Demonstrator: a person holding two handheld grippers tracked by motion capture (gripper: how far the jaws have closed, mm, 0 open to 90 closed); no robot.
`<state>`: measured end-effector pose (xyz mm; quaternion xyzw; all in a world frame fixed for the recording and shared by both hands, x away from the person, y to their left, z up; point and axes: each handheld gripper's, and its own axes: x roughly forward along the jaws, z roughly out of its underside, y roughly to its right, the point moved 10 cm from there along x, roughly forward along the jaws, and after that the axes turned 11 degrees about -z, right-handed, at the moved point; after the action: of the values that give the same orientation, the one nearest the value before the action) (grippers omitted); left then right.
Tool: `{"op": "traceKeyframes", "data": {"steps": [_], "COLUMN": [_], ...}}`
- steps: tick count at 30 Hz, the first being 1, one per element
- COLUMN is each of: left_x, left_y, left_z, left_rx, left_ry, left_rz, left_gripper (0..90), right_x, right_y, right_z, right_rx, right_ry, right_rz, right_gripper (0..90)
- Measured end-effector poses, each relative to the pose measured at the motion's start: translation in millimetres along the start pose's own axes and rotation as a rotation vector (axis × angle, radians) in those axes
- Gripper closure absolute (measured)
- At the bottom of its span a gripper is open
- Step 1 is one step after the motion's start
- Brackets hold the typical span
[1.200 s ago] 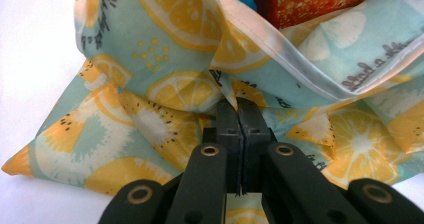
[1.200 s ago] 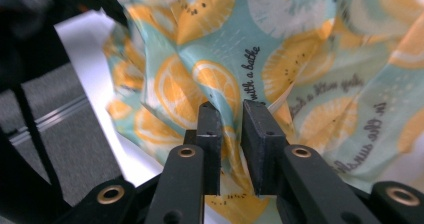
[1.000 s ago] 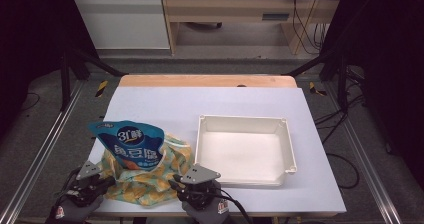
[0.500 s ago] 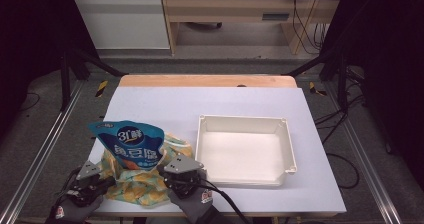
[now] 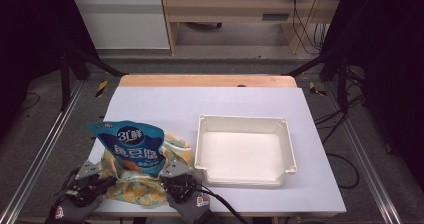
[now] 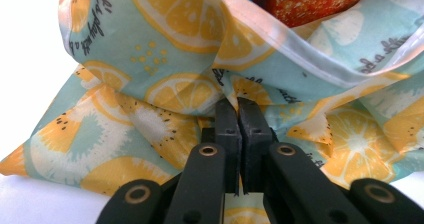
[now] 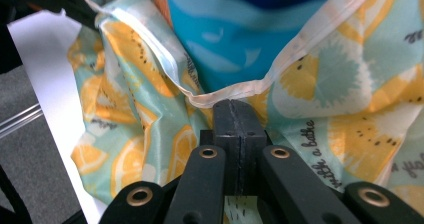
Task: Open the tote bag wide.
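At the near edge of the table, the left gripper [image 6: 238, 104] has its jaws pressed together on a fold of the fruit-print bag [image 6: 165, 59]; the right gripper [image 7: 235, 106] has just closed, its jaws pinching the bag's white-hemmed rim [image 7: 280, 59] on the opposite side; both hands thus hold the mouth of the bag, one at each side, low over the table [image 5: 210, 104]. Inside the bag stands the blue pouch [image 5: 132, 146], upright, its top well above the cloth. Step in hand, as judged: gripping the bag's opening so as to free or expose the pouch; the next move would call for drawing the two rims apart or downward together, evenly, so that the pouch does not topple. Materials: the bag is thin, limp woven cloth, pale teal with lemon slices and script lettering, crumpled in soft folds; the pouch is glossy printed film, stiff enough to stand, with an orange panel low on its face; just to the right sits the white tray [image 5: 287, 134], rigid, rectangular, with raised walls and rounded corners, nothing in it.
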<state>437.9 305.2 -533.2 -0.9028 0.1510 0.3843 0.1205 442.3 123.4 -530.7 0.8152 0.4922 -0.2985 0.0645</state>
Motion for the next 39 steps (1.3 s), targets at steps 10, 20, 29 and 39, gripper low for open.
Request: {"op": "traceKeyframes", "data": {"steps": [10,20,29,39], "left_x": [-9.2,-42.9,-49.0,-0.8], "left_y": [-4.7,-11.8,9.0,3.4], "left_z": [-6.4,-32.6,-61.6,-29.6], "left_rx": [-0.060,-0.126,-0.085,-0.028], "left_ry": [0.055,0.233,0.330,0.114], "left_rz": [0.014,0.006,0.024,-0.010], "left_gripper": [80.1,79.0,86.3,87.4], "right_x": [10.5,10.1,10.2,10.1], "right_y": [0.7,0.6,0.5,0.1], "right_z": [18.6,20.0,20.4,20.5], "right_rx": [0.016,0.036,0.034,0.038], "right_ry": [-0.041,-0.019,-0.011,-0.012], "right_rz": [-0.008,-0.025,-0.026,-0.029], "right_gripper": [90.0,90.0,90.0,90.0]}}
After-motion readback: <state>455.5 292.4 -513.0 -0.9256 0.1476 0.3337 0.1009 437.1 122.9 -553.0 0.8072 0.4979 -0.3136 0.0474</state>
